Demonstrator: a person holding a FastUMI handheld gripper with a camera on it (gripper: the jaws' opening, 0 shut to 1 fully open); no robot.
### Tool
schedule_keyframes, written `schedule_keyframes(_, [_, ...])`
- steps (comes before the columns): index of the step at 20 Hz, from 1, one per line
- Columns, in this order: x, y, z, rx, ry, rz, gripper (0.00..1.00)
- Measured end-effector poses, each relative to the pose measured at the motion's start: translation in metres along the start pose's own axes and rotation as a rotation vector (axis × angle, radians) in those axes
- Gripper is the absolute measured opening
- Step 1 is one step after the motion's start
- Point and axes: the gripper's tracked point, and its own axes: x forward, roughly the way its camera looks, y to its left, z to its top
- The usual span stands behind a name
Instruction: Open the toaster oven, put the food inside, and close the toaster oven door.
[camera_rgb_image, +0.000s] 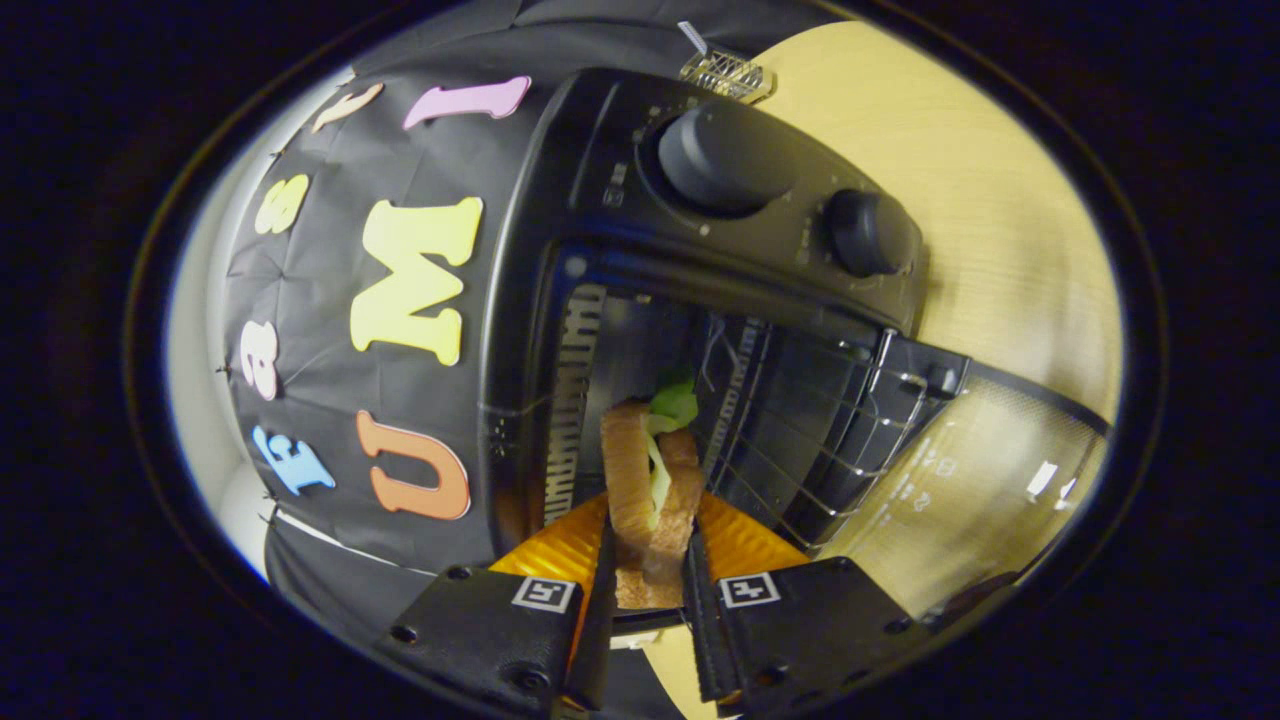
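Fingers (600, 590) closed on a sandwich (650, 490), one pressing each bread face, with green lettuce poking out of the far end. Gripper (648, 575) rolled well over to one side, so the whole scene reads tilted. Just ahead of the fingertips, the open mouth of the toaster oven (560, 160), with the sandwich's leading end already at the threshold or slightly past it. Inside, a wire rack (800, 440) running toward the back wall. Beyond, two round knobs (725, 155) on the control panel. Glass door (990, 470) swung fully down and resting close to the wooden table (1000, 200). Small wire object (725, 72) lying on the table past the oven. Middle step in hand, by the look of it: door open, food going in, closing not yet done. Next move probably calling for a push deeper over the rack, a level set-down, release, a clean retreat, then a lift of the door.
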Motion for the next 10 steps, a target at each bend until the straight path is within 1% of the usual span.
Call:
schedule_keyframes(2, [0.0,-0.003,-0.008,-0.038,0.012,-0.037,0.45])
schedule_keyframes(3, [-0.001,-0.004,-0.011,-0.054,0.019,-0.046,0.52])
schedule_keyframes(4, [-0.001,-0.005,-0.015,-0.071,0.032,-0.062,0.55])
schedule_keyframes(6, [-0.004,-0.01,-0.027,-0.118,0.079,-0.107,0.62])
schedule_keyframes(8, [-0.012,-0.008,-0.04,-0.164,0.128,-0.12,0.7])
schedule_keyframes(10, [-0.023,-0.006,-0.049,-0.257,0.156,-0.148,0.77])
